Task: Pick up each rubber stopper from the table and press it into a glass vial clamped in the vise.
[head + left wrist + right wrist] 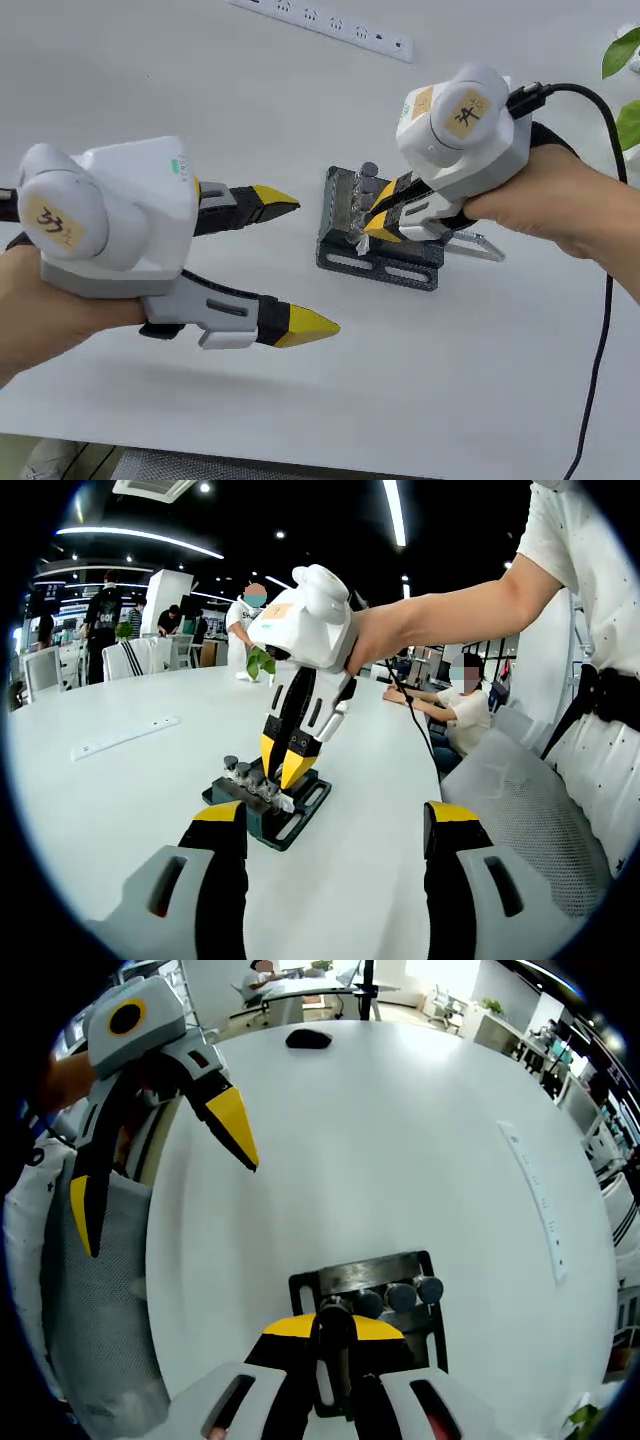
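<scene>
Between jaws of right gripper (335,1330) — stopper (335,1320), over vise (301,1290)

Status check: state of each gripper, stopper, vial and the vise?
left gripper: open, empty, off to the vise's side.
right gripper: shut on stopper, over the vise.
vise: clamping a row of vials.
other vials: three upright, stoppered.
</scene>
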A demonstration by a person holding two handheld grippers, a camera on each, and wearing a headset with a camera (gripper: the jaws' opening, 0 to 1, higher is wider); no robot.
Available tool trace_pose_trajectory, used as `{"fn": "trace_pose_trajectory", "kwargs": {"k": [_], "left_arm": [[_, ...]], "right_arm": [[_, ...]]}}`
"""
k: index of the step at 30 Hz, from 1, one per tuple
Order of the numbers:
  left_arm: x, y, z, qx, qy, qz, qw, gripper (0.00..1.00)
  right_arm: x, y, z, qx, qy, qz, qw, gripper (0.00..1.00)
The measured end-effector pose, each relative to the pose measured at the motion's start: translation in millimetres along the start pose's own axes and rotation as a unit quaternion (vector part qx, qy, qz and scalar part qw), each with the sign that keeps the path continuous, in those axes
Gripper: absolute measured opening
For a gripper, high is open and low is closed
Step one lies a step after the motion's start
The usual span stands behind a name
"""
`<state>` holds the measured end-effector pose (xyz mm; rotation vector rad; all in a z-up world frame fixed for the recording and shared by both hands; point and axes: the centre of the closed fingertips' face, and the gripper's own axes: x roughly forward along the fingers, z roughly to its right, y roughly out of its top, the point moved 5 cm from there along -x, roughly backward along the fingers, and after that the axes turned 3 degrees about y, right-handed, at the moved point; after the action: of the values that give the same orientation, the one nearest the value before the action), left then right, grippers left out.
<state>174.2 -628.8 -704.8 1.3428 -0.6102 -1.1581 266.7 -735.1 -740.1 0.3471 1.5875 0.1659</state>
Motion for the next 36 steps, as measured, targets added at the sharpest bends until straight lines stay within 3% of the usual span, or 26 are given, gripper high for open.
{"fn": "trace_pose_trajectory", "kwargs": {"k": [8, 15, 22, 29, 36], "left_arm": [[-0.9, -0.4, 0.5, -0.001, 0.000, 0.001, 1.0000, 0.70], [-1.5, -0.3, 0.2, -0.001, -0.001, 0.002, 1.0000, 0.70], [-2.4, 0.5, -0.3, -0.002, -0.001, 0.003, 1.0000, 0.70], [-1.7, 1.1, -1.1, -0.002, -0.001, 0.004, 1.0000, 0.69], [-0.7, 0.3, -0.6, -0.004, -0.002, 0.004, 1.0000, 0.69]], "right_arm": [[0.0, 1.1, 0.0, 0.017, 0.003, -0.011, 0.9998, 0.07], [2.6, 6.5, 2.7, 0.017, 0.009, -0.042, 0.9989, 0.07], [1.5, 8.1, 6.4, 0.049, 0.023, -0.071, 0.9960, 0.06], [0.7, 9.7, 3.9, 0.057, 0.031, -0.091, 0.9937, 0.06], [-0.1, 10.4, 2.5, 0.059, 0.032, -0.091, 0.9936, 0.06]]}}
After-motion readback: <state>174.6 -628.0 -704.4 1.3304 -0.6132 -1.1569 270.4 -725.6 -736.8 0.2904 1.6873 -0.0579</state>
